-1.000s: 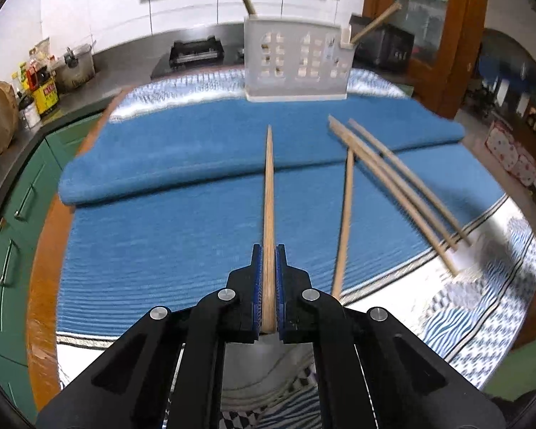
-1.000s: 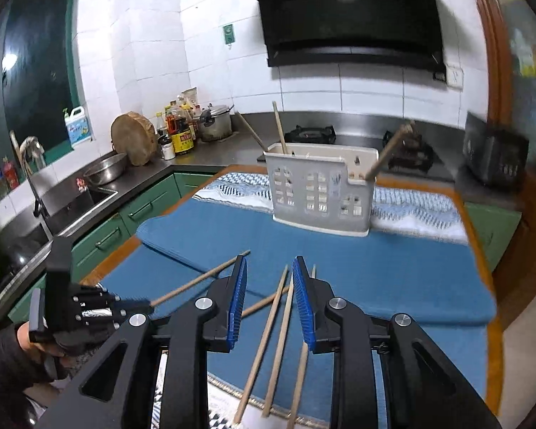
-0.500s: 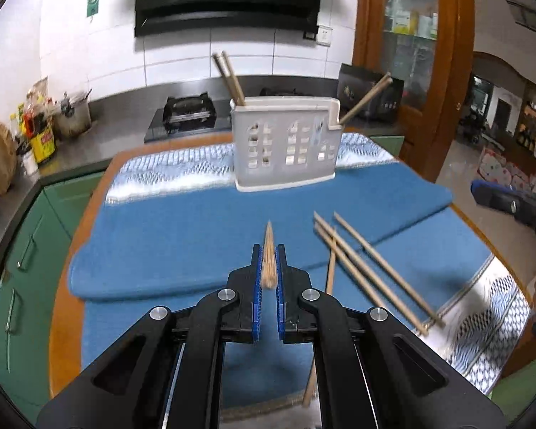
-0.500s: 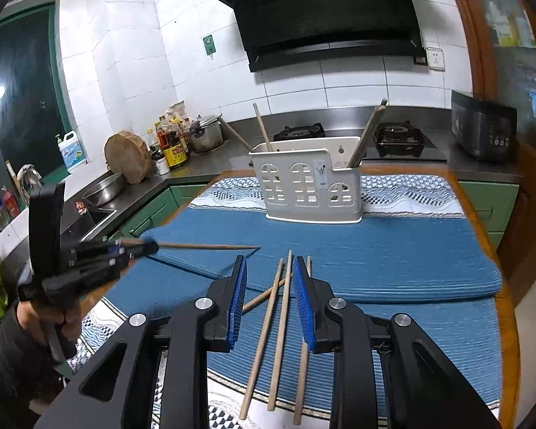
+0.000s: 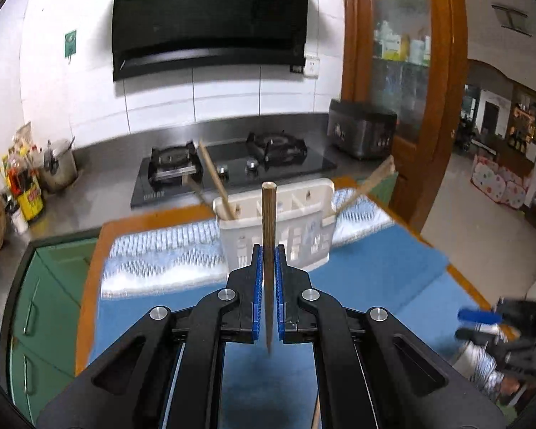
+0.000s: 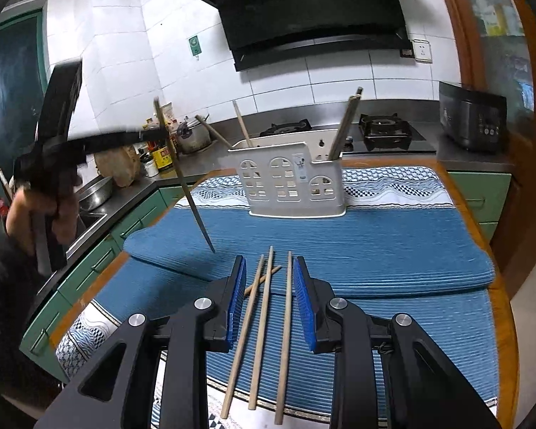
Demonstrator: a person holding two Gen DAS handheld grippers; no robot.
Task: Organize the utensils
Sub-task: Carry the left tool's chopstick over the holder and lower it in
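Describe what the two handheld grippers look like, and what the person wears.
Both the left gripper and the right gripper are black angular plastic linkages with round silver pivot bolts and ribbed blue pads. No cables or markings show. The person's sleeve is dark.

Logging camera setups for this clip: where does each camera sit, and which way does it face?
Left wrist: on the left hand-held gripper, facing the white utensil holder and stove; jaws shut on a chopstick.
Right wrist: on the right hand-held gripper, open above loose chopsticks on the blue mat; the person's hand shows at left.
Shared: utensil holder, mat, and each other's gripper.
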